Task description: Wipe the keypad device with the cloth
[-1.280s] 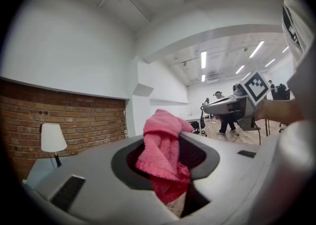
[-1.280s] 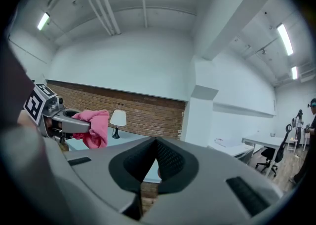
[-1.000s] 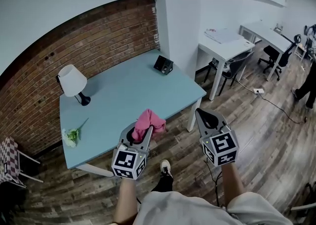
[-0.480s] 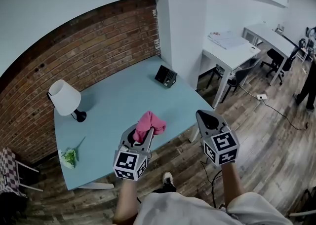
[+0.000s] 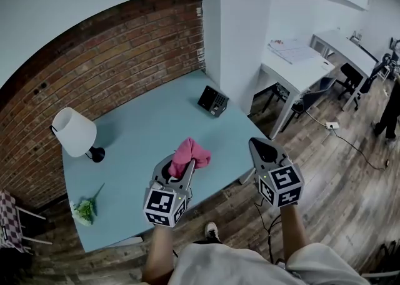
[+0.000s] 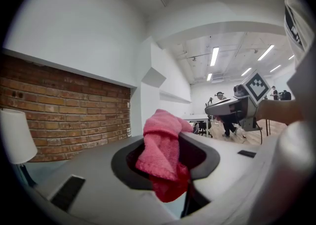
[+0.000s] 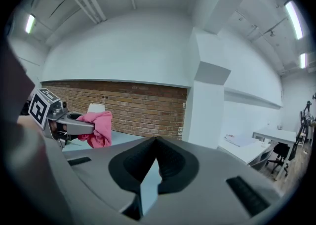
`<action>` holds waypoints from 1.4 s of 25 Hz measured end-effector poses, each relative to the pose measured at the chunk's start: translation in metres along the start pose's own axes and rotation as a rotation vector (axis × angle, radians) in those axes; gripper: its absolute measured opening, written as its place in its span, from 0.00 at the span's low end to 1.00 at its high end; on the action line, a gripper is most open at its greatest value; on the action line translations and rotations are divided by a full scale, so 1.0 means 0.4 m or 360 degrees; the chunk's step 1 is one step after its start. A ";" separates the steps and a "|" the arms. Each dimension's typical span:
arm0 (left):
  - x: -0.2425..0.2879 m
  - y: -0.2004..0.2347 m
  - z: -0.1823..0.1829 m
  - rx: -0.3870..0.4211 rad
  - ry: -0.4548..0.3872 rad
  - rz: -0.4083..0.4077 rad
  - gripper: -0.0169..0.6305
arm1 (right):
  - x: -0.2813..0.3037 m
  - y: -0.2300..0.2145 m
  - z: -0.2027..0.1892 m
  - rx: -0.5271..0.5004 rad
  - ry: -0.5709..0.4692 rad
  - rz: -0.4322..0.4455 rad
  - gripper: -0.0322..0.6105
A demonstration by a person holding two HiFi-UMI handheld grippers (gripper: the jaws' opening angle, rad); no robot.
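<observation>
A black keypad device (image 5: 212,100) stands near the far right corner of the light-blue table (image 5: 137,134). My left gripper (image 5: 187,166) is held above the table's near edge, shut on a pink cloth (image 5: 189,154) that bunches up out of its jaws; the pink cloth (image 6: 163,157) fills the left gripper view's centre. My right gripper (image 5: 263,147) hovers to the right, past the table's edge over the floor, its jaws shut with nothing in them. From the right gripper view the left gripper and cloth (image 7: 97,128) show at the left.
A white lamp (image 5: 76,134) stands at the table's left, and a small green sprig (image 5: 84,210) lies near its front left corner. A brick wall (image 5: 94,59) and white pillar (image 5: 240,34) back the table. White desks (image 5: 300,62) and chairs stand at right on the wooden floor.
The view has shifted closer to the table, which now sits lower and nearer in frame. Both grippers keep their pose, the cloth still held in the left one.
</observation>
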State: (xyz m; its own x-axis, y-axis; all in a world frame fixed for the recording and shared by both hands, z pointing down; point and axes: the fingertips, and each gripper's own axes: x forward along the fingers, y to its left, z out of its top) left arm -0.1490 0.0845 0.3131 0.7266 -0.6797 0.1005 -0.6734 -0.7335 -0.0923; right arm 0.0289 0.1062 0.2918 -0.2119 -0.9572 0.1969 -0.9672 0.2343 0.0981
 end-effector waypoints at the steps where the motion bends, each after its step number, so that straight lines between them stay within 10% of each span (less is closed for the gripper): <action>1: 0.011 0.010 -0.005 -0.0003 0.0005 -0.0007 0.25 | 0.015 -0.003 -0.002 0.0011 0.0004 0.0001 0.07; 35: 0.558 0.327 -0.049 -0.0074 0.0099 0.0007 0.25 | 0.628 -0.276 -0.121 0.0050 0.0326 0.0124 0.16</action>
State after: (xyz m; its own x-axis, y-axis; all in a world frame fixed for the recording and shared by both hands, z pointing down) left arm -0.0777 -0.1630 0.3428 0.7146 -0.6806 0.1619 -0.6833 -0.7286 -0.0472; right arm 0.0892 -0.1519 0.3777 -0.2564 -0.8813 0.3970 -0.9536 0.2977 0.0450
